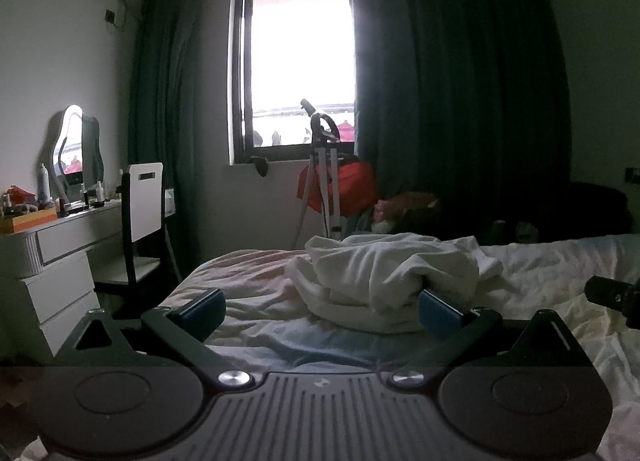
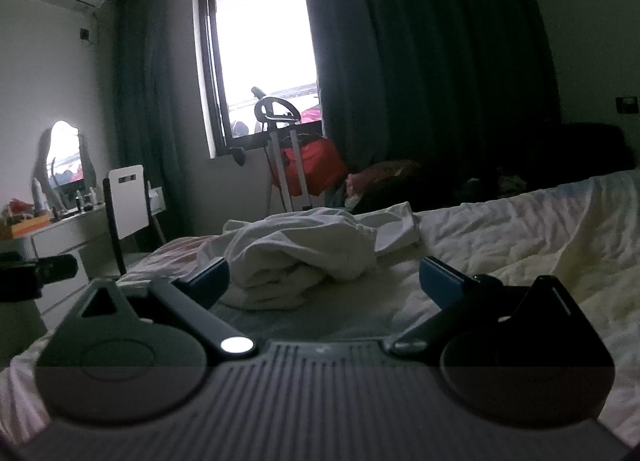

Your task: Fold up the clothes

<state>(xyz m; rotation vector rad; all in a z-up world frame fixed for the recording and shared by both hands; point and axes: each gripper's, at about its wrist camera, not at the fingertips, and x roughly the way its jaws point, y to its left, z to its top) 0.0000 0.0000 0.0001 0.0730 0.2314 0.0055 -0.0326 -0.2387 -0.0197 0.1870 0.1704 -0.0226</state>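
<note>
One crumpled white garment [image 1: 384, 277] lies heaped on the bed [image 1: 248, 285], toward its foot end nearest the window [image 1: 300, 69], with no fold yet started by the look of it. The left gripper [image 1: 322, 307] hovers just short of the heap with its blue-padded fingers [image 1: 436, 311] spread wide and nothing between them; the right gripper [image 2: 324, 277] hangs beside it, equally wide and empty, the heap showing between its fingers [image 2: 208, 279]. Past the heap stand a garment steamer [image 1: 320, 165] with something red [image 1: 352, 185] behind it, dark curtains [image 1: 460, 101], and left of the heap a white chair [image 1: 146, 201] at a dressing table [image 1: 60, 245] with a mirror [image 1: 72, 145]. The garment and the pale, wrinkled sheet look much alike in this dim light, so a pinch may catch bedding with the cloth, or take several bunched layers and drag the whole heap instead of one edge.
</note>
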